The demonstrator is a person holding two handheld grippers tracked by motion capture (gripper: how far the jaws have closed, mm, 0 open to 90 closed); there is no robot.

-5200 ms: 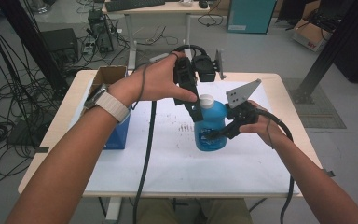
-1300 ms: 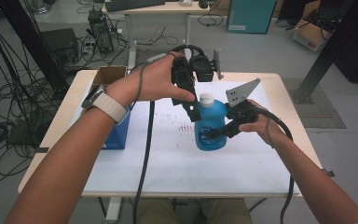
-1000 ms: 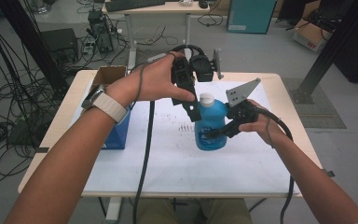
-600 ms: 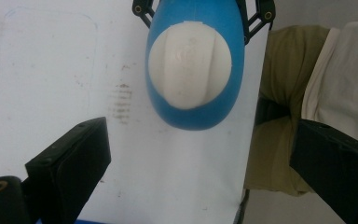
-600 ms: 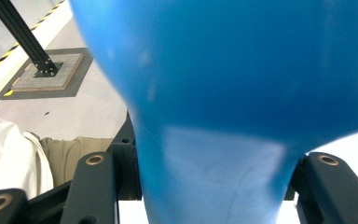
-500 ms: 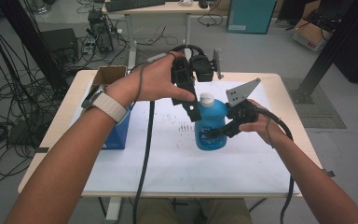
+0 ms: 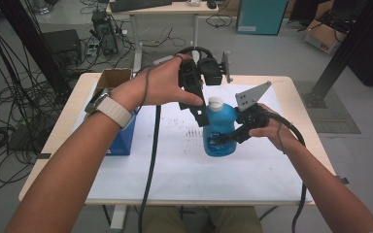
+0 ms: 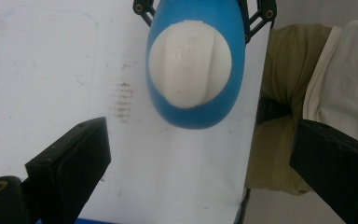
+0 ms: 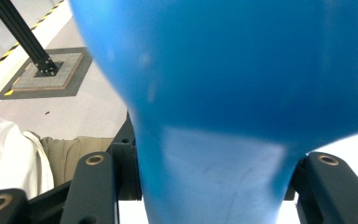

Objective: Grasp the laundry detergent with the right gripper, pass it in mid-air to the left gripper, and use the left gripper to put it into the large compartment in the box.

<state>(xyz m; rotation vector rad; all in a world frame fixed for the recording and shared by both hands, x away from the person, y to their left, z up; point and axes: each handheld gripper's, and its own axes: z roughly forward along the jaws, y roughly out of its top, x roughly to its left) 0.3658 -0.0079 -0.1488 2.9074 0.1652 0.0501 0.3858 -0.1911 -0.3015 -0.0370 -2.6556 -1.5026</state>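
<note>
Clamping the blue bottle (image 7: 219, 131) from its right side, the right gripper (image 7: 226, 139) has both jaws pressed against the bottle's body; in the right gripper view the blue bottle (image 9: 223, 84) sits between the two black jaws, which touch its narrower lower part on both sides. Bottle stands upright on the white table sheet (image 7: 175, 160), centre of the high view, slightly right of middle. White cap (image 7: 215, 103) is on top of it.

Left gripper (image 7: 200, 116) hangs above the bottle, pointing down, upper centre of the high view, its lower tip just beside the cap's left side. Whether it touches the cap, can't tell. In the left gripper view its jaws stand wide apart at lower left and lower right, nothing between them; the white cap (image 8: 190, 63) and blue shoulder show in the upper centre of that frame, seen from straight above. Right gripper's linkage tips (image 8: 261, 14) flank the bottle at the top edge there.

Blue box (image 7: 124, 136) sits on the table at the left of the high view, partly behind the left forearm. Cardboard box (image 7: 112, 77) stands behind it at the table's upper left corner. Dark smudge marks (image 7: 189, 132) on the sheet lie just left of the bottle.
</note>
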